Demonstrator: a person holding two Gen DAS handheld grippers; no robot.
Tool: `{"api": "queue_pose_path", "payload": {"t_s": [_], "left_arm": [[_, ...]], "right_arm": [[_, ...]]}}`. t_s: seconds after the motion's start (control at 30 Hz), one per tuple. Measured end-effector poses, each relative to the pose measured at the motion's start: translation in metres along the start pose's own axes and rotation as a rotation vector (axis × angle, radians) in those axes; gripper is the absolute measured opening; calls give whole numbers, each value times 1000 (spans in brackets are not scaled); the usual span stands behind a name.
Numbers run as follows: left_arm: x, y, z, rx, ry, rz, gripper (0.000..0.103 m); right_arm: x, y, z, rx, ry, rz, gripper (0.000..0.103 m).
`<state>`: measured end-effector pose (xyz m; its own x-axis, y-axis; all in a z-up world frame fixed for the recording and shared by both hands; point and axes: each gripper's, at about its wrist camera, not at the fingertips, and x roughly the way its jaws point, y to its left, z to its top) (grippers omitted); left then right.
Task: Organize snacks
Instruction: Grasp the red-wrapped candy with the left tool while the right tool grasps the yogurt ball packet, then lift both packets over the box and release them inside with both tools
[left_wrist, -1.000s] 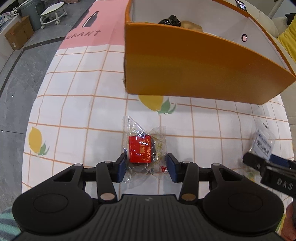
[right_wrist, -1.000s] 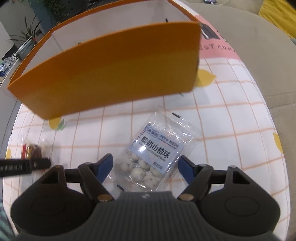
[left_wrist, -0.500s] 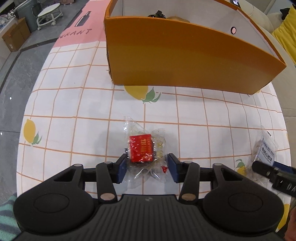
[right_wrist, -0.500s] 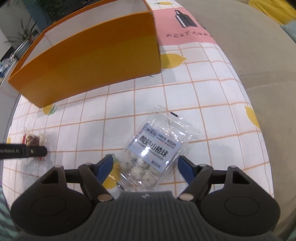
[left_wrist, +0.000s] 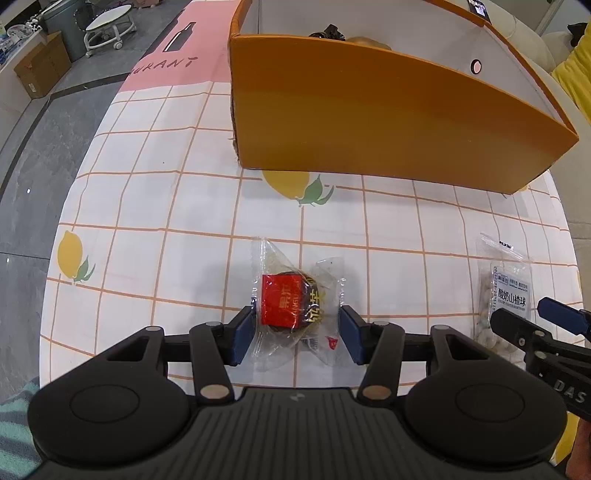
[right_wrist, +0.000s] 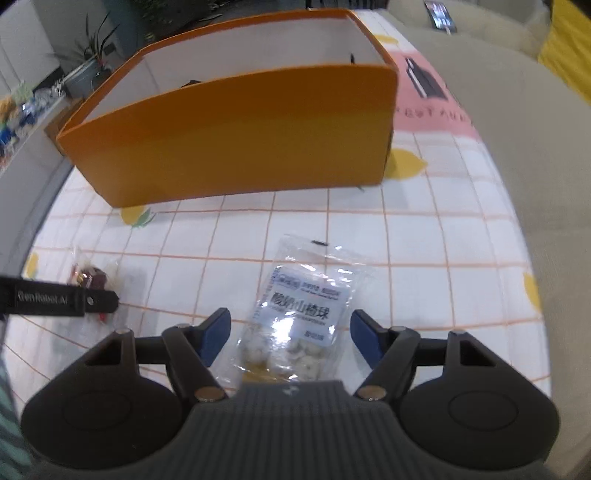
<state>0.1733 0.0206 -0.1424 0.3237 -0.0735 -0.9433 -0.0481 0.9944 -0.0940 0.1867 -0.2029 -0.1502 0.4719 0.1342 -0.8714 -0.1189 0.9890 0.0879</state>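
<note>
Checked lemon-print tablecloth (left_wrist: 155, 206), grey floor (left_wrist: 33, 155)

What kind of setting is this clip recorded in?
Probably a home living room: a table under a lemon-print tablecloth, a beige sofa right beside it, and a potted plant at the back. An orange box suggests snack tidying.

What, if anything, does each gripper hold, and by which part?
Nothing is held. The left gripper, jaws opening, straddles the red-labelled snack packet; the right gripper, jaws closing, straddles the clear bag of white balls.
</note>
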Motion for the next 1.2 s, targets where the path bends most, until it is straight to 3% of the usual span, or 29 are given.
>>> {"api": "queue_pose_path", "payload": {"t_s": [0.1, 0.2, 0.33, 0.43, 0.7, 1.03, 1.2], "left_arm": [[1, -1, -1, -14, 7, 5, 61], [-1, -2, -1, 3, 4, 13, 69], [1, 1, -2, 0, 2, 23, 70], [4, 2, -2, -11, 2, 19, 70], [4, 0, -2, 15, -33, 15, 52], [-11, -4, -5, 4, -57, -8, 48], [-33, -6, -6, -12, -98, -70, 47]], "right_arm": [[10, 5, 4, 27, 37, -69, 70], [17, 12, 1, 12, 68, -67, 71], [19, 6, -11, 2, 85, -80, 71], [14, -5, -15, 5, 62, -76, 62], [9, -12, -21, -44, 44, -73, 59], [-4, -14, -18, -26, 51, -28, 58], [-19, -15, -15, -7, 25, -9, 58]]}}
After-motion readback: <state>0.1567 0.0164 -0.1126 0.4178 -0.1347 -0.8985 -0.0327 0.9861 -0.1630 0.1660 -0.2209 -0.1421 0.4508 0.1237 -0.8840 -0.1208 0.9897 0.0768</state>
